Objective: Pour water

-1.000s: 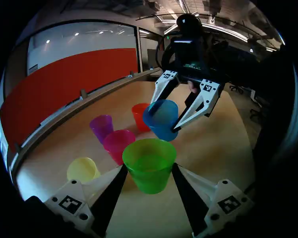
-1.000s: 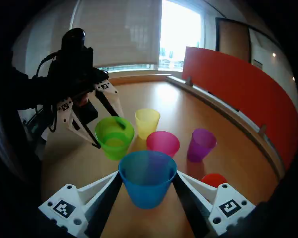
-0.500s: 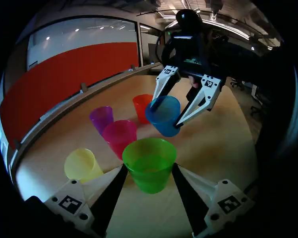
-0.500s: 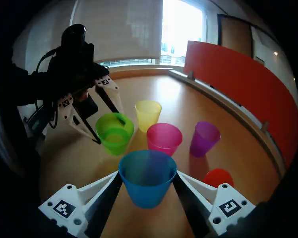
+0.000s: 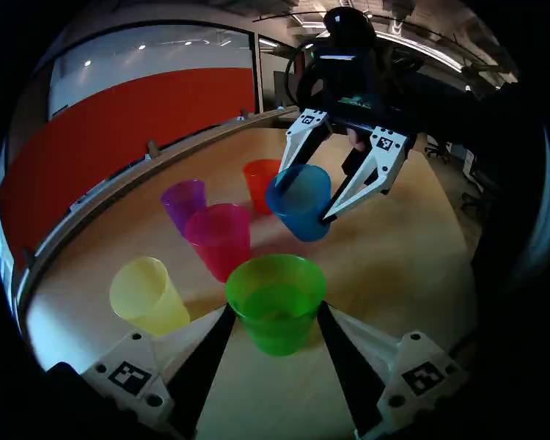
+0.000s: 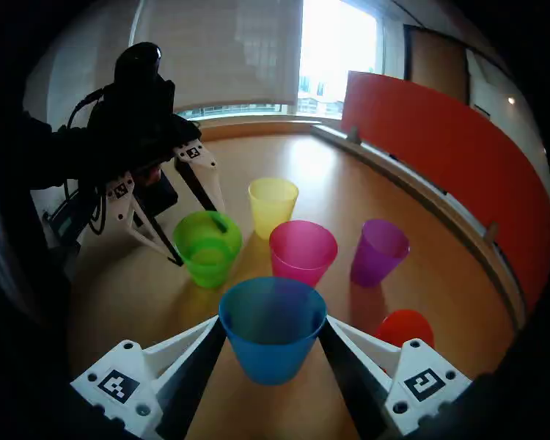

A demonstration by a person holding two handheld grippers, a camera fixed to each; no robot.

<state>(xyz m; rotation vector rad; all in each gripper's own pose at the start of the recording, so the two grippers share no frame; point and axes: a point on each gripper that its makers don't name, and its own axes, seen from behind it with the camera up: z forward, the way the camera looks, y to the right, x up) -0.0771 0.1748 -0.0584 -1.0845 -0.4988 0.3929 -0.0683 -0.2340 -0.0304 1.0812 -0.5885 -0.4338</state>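
My left gripper (image 5: 275, 323) is shut on a green cup (image 5: 276, 302) and holds it upright over the wooden table (image 5: 392, 257). The right gripper view finds that green cup (image 6: 207, 247) and the left gripper (image 6: 202, 246) to the left of the group. My right gripper (image 6: 273, 339) is shut on a blue cup (image 6: 273, 327). In the left gripper view the blue cup (image 5: 299, 201) hangs tilted toward me beyond the green one, between the right gripper's fingers (image 5: 308, 204). Whether either cup holds water is unclear.
Loose cups stand on the table: yellow (image 5: 143, 295), pink (image 5: 220, 239), purple (image 5: 184, 204) and red-orange (image 5: 260, 183). In the right gripper view they are yellow (image 6: 273, 207), pink (image 6: 302, 251), purple (image 6: 378, 251), red-orange (image 6: 403, 328). A red partition (image 5: 114, 139) runs along the table's far edge.
Both grippers kept hold of their cups and shifted slightly. The loose cups have slid nearer in both views, and the blue cup sits a little higher in the left gripper view.
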